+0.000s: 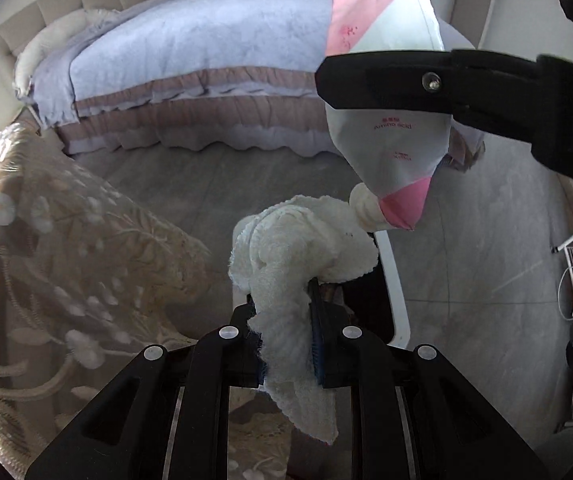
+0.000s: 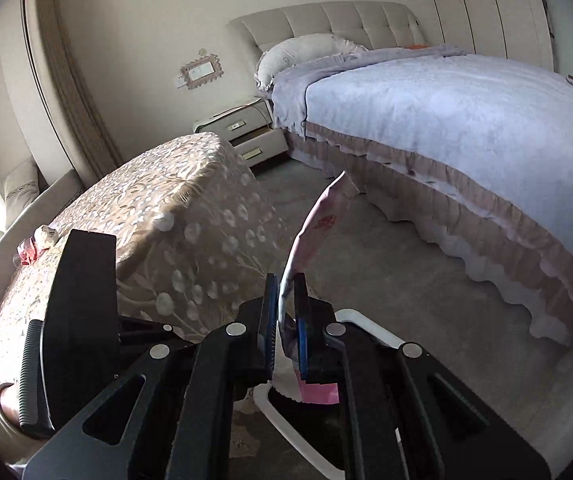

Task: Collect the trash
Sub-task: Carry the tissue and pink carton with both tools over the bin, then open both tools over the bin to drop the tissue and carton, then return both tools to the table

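The left tool (image 1: 286, 340) is pinching a white tissue wad (image 1: 302, 240), and the right tool (image 2: 286, 320) is pinching a pink and white wrapper (image 2: 318, 228). Both are hanging over the white bin (image 2: 366, 320), at 6 o'clock below the tools. I cannot see what is lying inside, and letting go early could be dropping trash on the floor (image 2: 386, 248).

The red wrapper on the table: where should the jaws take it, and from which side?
Take the red wrapper across its crumpled body, coming from above. It lies low on the tablecloth near the table's edge, so a side approach would likely snag the cloth. Keep the jaws clear of the white scrap beside it.
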A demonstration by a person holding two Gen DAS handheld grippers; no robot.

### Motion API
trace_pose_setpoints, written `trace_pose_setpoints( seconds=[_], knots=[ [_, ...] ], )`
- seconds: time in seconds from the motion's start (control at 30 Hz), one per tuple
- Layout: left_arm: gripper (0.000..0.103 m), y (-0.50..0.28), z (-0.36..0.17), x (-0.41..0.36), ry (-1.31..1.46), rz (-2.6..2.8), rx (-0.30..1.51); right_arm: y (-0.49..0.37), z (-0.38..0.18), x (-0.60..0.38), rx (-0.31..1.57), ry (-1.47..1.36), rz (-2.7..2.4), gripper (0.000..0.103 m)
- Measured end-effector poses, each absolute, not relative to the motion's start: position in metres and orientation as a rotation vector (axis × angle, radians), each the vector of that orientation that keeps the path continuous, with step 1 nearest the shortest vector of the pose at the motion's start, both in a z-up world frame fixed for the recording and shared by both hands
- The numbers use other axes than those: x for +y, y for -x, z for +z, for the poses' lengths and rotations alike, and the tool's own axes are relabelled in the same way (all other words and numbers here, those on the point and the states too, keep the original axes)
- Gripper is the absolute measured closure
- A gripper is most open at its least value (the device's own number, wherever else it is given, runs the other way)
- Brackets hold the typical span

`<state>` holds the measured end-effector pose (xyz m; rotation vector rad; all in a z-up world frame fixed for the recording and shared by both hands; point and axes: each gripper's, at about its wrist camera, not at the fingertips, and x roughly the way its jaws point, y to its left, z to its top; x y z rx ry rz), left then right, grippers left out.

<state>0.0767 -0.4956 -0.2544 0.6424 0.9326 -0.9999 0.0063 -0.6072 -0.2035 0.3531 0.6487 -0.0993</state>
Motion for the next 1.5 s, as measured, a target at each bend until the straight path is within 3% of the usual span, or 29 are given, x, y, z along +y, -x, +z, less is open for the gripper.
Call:
trace_pose_setpoints(
  seconds=[0.17, 0.23, 0.27, 0.3, 0.33, 0.37, 0.4, 0.47, 0.77, 1.2, 1.5],
  knots=[
    [0.084, -0.089, -0.279, -0.512, -0.675, -1.015, 0.994, -0.012, -0.227, -0.625, 0.679, -0.409, -0.107, 0.094],
    [0.042, -0.098, -0.285, -0.518, -0.677, -1.022, 1.005, -0.015, -0.238, -0.633, 0.693, -0.441, -0.096, 0.094],
    [0.006, -0.103, -0.287, -0.524, -0.673, -1.011, 1.002, -0.018, -0.244, -0.634, 0.719, -0.452, -0.076, 0.092],
    [0.004, -0.103, -0.289, -0.525, -0.668, -1.009, 0.990, -0.021, -0.249, -0.636, 0.743, -0.458, -0.070, 0.073],
    [0.004, -0.106, -0.291, -0.525, -0.645, -1.019, 0.997, -0.023, -0.254, -0.637, 0.761, -0.459, -0.073, 0.057],
    [0.004, -0.110, -0.292, -0.525, -0.611, -1.034, 1.018, -0.024, -0.259, -0.639, 0.773, -0.453, -0.096, 0.025],
    [0.004, -0.113, -0.294, -0.525, -0.596, -1.036, 1.028, -0.024, -0.263, -0.640, 0.784, -0.450, -0.108, 0.010],
    [0.004, -0.116, -0.297, -0.527, -0.615, -1.016, 1.010, -0.024, -0.270, -0.644, 0.798, -0.475, -0.106, 0.005],
    [0.005, -0.114, -0.291, -0.532, -0.608, -1.020, 0.980, -0.015, -0.260, -0.650, 0.736, -0.461, -0.161, 0.005],
    [0.004, -0.093, -0.213, -0.494, -0.497, -0.997, 0.844, -0.004, -0.196, -0.627, 0.595, -0.339, -0.174, 0.004],
    [0.005, -0.102, -0.156, -0.425, -0.424, -0.843, 0.715, -0.020, -0.146, -0.579, 0.490, -0.242, -0.066, 0.004]
  ],
)
